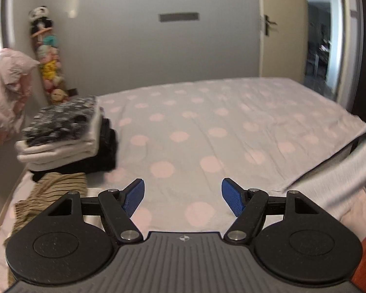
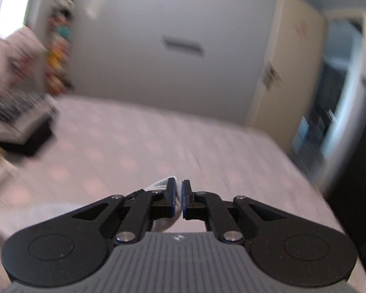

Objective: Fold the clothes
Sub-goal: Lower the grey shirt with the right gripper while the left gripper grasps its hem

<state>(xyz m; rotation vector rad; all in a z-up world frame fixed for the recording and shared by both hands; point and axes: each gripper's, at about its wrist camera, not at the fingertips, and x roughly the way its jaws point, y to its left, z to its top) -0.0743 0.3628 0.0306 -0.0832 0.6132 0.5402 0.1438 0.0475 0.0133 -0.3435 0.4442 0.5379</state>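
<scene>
My left gripper [image 1: 183, 199] hovers open over the polka-dot bed [image 1: 195, 127] with nothing between its blue pads. A light grey garment [image 1: 341, 171] hangs stretched in the air at the right edge of the left wrist view. My right gripper [image 2: 179, 197] is shut on a fold of that pale grey garment [image 2: 177, 204], which bunches between and below the fingers. The right wrist view is blurred by motion. A stack of folded clothes [image 1: 66, 136] sits on the bed's left side, with a speckled black-and-white piece on top, white ones under it and black at the bottom.
A tan striped garment [image 1: 51, 193] lies crumpled at the bed's near left. Pink bedding [image 1: 7, 97] is heaped at the far left beside a column of stuffed toys [image 1: 48, 56]. A door [image 1: 280, 29] stands open at the right. The folded stack [image 2: 19, 122] shows left in the right wrist view.
</scene>
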